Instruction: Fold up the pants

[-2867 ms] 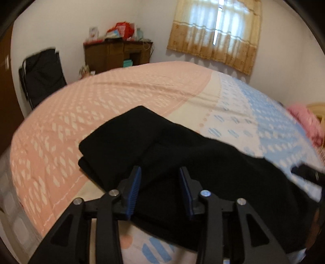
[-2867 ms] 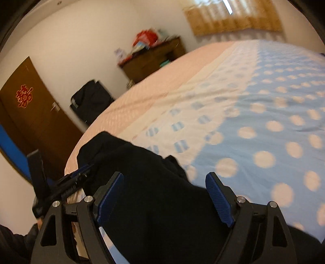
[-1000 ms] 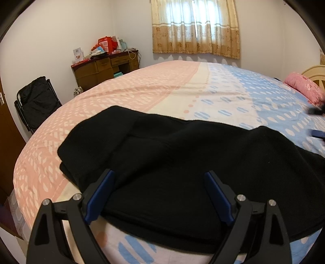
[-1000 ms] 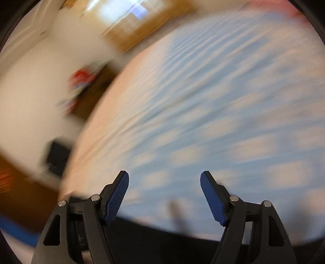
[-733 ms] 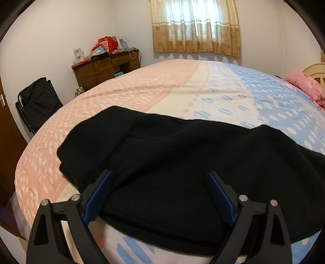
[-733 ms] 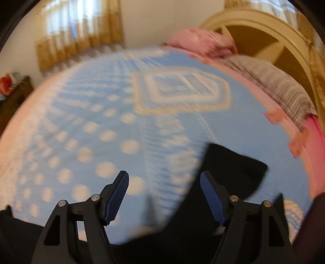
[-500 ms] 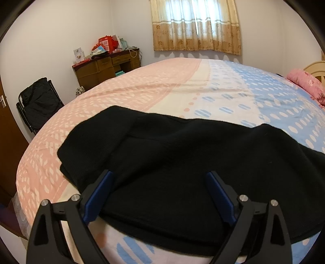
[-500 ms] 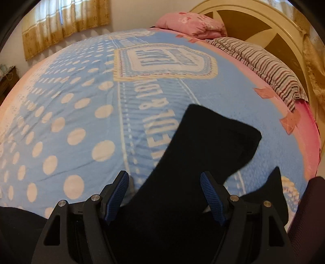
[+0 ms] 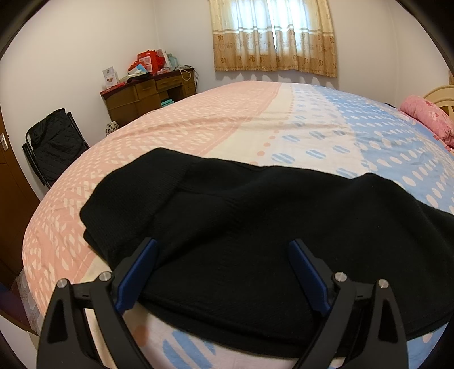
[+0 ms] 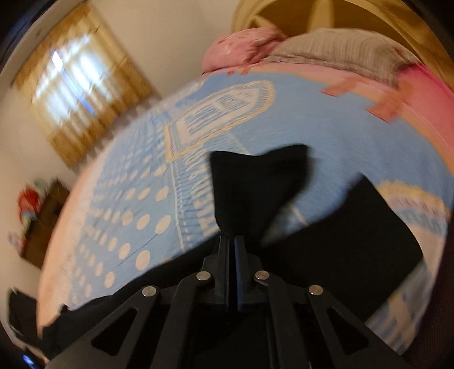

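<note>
Black pants (image 9: 255,213) lie across the near edge of the bed (image 9: 227,119), waistband end to the left. My left gripper (image 9: 222,244) hovers open just above the cloth, with the pants between and below its blue pads (image 9: 136,272), which do not press on them. In the right wrist view, my right gripper (image 10: 231,241) has its jaws closing tight together on a pinch of one pants leg (image 10: 249,184). That leg's cuff stands up in front of the jaws. The other leg (image 10: 369,227) lies flat to the right.
A wooden desk (image 9: 147,93) with clutter and a black folding chair (image 9: 54,142) stand beyond the bed's left side. A pink pillow (image 9: 425,113), a striped blanket (image 10: 340,51) and the headboard (image 10: 354,14) are at the bed's head. Curtains (image 9: 272,37) cover the window.
The right gripper swept along the bed to the pants legs, rolled, and shut on one leg. The left gripper opened earlier and has stayed still over the waist end since.
</note>
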{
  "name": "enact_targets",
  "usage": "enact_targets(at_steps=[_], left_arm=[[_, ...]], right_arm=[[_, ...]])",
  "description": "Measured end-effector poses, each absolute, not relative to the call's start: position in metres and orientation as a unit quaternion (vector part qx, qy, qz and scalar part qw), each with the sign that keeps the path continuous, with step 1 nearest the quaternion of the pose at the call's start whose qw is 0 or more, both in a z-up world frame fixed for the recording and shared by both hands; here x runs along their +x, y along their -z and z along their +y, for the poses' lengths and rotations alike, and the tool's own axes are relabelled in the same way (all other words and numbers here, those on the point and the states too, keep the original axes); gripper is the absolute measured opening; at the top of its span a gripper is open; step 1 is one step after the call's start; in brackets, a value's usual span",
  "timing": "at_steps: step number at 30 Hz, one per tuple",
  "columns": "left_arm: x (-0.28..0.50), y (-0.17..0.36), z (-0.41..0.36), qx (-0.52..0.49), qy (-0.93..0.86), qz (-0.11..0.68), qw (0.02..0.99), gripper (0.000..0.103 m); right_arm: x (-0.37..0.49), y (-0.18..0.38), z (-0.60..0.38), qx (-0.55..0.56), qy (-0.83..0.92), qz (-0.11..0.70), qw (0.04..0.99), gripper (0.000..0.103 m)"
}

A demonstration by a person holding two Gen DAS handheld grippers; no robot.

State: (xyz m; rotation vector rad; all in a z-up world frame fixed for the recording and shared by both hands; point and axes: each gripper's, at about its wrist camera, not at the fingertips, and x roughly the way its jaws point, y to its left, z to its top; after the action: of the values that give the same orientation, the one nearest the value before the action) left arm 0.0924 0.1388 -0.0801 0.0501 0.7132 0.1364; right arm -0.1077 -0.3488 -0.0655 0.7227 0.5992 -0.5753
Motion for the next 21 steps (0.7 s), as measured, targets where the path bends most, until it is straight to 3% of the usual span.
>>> enact_targets(at_steps=[4, 13, 20, 21], left_arm=[[0.093, 0.080, 0.138, 0.024, -0.066, 0.348, 0.935, 0.096], [0.091, 0.079, 0.139, 0.024, -0.064, 0.347, 0.935, 0.096], [0.090, 0.074, 0.140, 0.027, -0.055, 0.351, 0.934, 0.096], [0.089, 0.072, 0.141, 0.027, -0.051, 0.352, 0.934, 0.096]], right_arm=[[-0.156, 0.079, -0.344, 0.398, 0.280, 0.258, 0.834, 0.003], [-0.206, 0.112, -0.344, 0.434, 0.332, 0.280, 0.790, 0.003], [-0.230, 0.084, -0.356, 0.414, 0.335, 0.232, 0.814, 0.004], [-0.232, 0.082, -0.359, 0.421, 0.323, 0.227, 0.816, 0.009]])
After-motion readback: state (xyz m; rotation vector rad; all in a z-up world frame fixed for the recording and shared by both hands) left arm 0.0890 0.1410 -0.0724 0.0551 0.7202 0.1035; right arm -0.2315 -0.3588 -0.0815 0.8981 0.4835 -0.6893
